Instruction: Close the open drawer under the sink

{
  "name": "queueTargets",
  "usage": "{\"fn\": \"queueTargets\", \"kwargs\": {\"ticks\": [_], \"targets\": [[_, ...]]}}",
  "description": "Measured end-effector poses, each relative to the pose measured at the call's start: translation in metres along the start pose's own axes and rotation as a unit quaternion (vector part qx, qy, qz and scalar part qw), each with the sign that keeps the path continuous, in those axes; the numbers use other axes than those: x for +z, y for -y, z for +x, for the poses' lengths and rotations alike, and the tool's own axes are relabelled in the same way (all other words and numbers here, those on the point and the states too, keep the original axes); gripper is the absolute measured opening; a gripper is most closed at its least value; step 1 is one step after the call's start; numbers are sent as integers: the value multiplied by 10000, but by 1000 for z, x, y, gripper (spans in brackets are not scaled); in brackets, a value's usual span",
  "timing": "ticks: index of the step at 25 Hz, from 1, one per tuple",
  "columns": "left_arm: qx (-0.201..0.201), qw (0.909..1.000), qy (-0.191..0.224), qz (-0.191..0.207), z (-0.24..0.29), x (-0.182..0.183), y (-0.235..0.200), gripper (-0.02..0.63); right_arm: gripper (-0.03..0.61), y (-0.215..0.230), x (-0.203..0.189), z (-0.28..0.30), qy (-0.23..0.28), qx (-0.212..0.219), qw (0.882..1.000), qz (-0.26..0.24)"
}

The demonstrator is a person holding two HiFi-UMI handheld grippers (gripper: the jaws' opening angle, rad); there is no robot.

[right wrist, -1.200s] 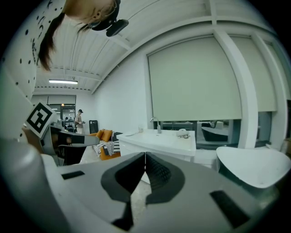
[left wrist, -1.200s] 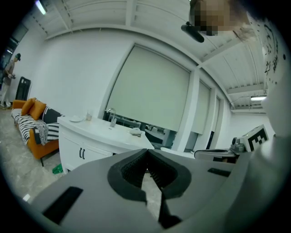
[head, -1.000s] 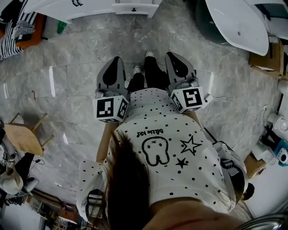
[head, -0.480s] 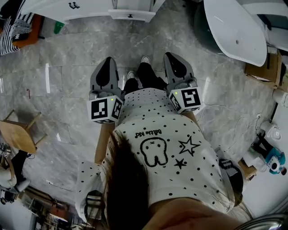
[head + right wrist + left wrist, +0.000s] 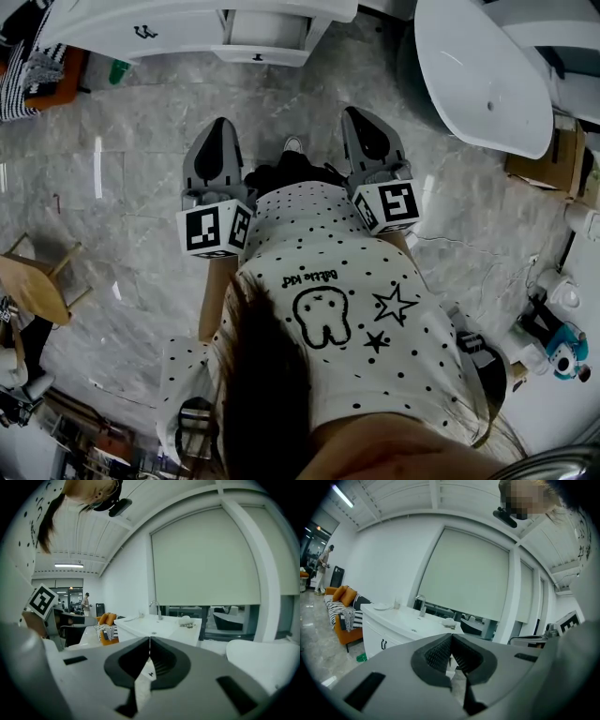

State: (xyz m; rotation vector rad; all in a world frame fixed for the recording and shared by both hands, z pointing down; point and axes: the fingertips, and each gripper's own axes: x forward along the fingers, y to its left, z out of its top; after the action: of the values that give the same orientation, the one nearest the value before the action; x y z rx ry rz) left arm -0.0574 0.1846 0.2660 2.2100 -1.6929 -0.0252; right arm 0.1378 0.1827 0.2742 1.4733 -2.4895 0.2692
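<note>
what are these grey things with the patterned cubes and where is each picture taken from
No robot here: a person holds a grey tool in each hand, each ending in a two-jaw claw; the cubes are part of the tools. The head view looks down from a camera on their head: the left claw and right claw point toward a white sink cabinet whose drawer stands open. The other two pictures come from cameras riding on each tool, looking along its jaws. Both claws are shut and empty. On the countertop stand a faucet and a plate.
</note>
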Motion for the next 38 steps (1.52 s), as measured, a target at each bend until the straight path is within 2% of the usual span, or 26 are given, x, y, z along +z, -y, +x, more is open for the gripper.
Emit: {"fn": "queueTargets", "kwargs": {"ticks": [6, 13, 20, 31, 35, 38], "targets": [[7, 10000, -18, 10, 27, -1, 15, 6, 12, 32, -2, 4, -59, -48, 9999, -66], [-21, 9998, -137, 146, 54, 4, 14, 6, 14, 49, -4, 22, -177, -46, 9998, 13], [-22, 9994, -320, 103, 98, 12, -15, 6, 14, 55, -3, 66, -430, -76, 9989, 167], [-537, 9972, -513, -56, 185, 33, -67, 6, 14, 61, 23, 157, -495, -452, 9975, 241], [-645, 9958, -571, -321, 206, 33, -83, 6, 14, 70, 24, 175, -523, -717, 9956, 297], [-696, 9952, -598, -344, 214, 35, -91, 6, 12, 78, 27, 181, -487, -909, 9941, 338]]}}
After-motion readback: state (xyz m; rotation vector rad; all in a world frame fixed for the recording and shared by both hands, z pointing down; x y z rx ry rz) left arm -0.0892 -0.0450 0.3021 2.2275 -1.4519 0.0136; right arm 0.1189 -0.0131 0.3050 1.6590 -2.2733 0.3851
